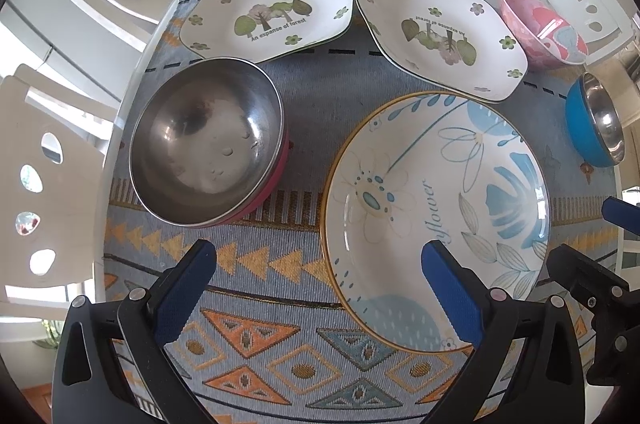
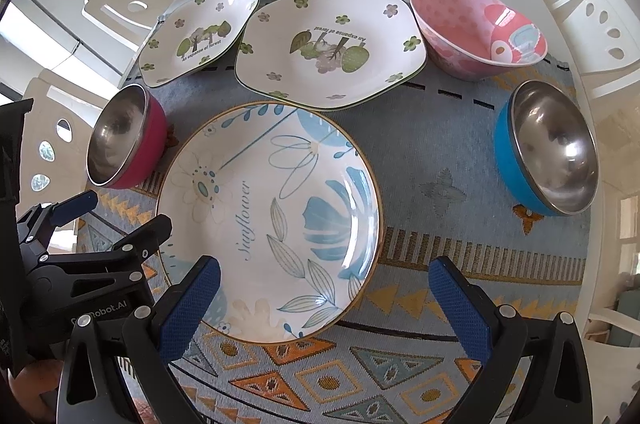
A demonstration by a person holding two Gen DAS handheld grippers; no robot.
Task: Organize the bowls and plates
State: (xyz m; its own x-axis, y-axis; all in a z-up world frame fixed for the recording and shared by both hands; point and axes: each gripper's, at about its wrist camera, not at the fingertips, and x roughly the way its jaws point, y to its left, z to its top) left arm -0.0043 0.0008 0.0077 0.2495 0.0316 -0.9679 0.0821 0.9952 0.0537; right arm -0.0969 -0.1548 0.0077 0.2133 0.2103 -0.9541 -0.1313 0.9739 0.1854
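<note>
The left gripper (image 1: 320,264) hangs wide open, holding nothing, over the patterned cloth (image 1: 280,364). The right gripper (image 2: 324,280) is wide open too, just above the near edge of the round Sunflower plate (image 2: 268,220). Left of that plate sits the red steel bowl (image 2: 124,136). Off to the right sits the blue steel bowl (image 2: 548,148). Farther back are two forest plates (image 2: 332,52) (image 2: 196,36), side by side, and the pink bowl (image 2: 476,28).

You've got "Sunflower" on the round plate (image 2: 268,220), "An expanse of forest" on both white plates (image 2: 200,36) (image 2: 332,48), and "Robot.AI" on the left gripper (image 2: 108,308).
</note>
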